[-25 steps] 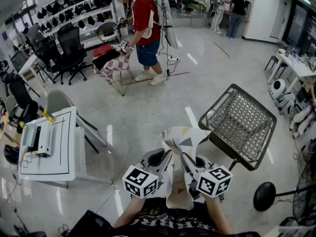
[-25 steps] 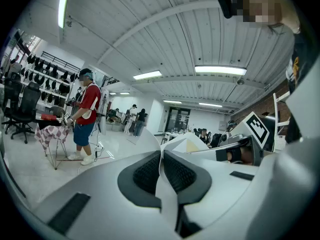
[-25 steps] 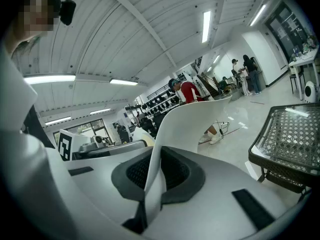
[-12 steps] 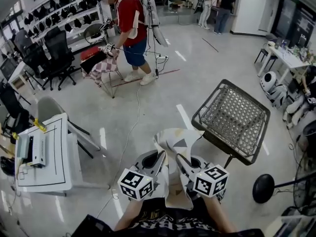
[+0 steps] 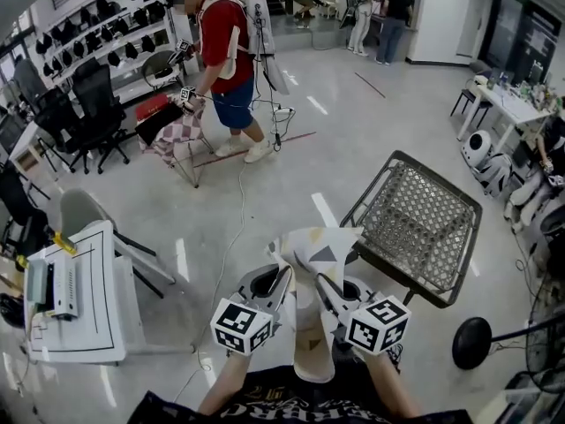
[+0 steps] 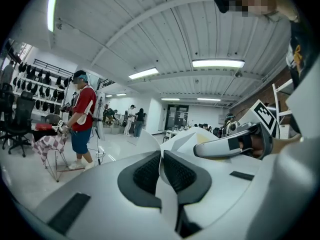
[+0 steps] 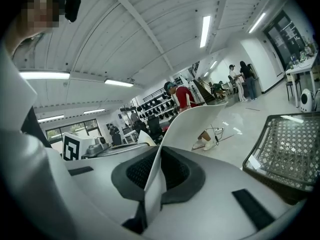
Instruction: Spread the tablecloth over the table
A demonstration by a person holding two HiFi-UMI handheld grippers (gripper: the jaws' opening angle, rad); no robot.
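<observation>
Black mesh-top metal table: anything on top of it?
Black mesh-top metal table: uncovered. The pale patterned tablecloth is clamped in the left gripper and right gripper. The table's underside is hidden.

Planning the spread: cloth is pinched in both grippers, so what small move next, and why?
Probably carry the tablecloth rightward over the mesh table: left gripper and right gripper are both shut on it, bunched, and the table is uncovered.
</observation>
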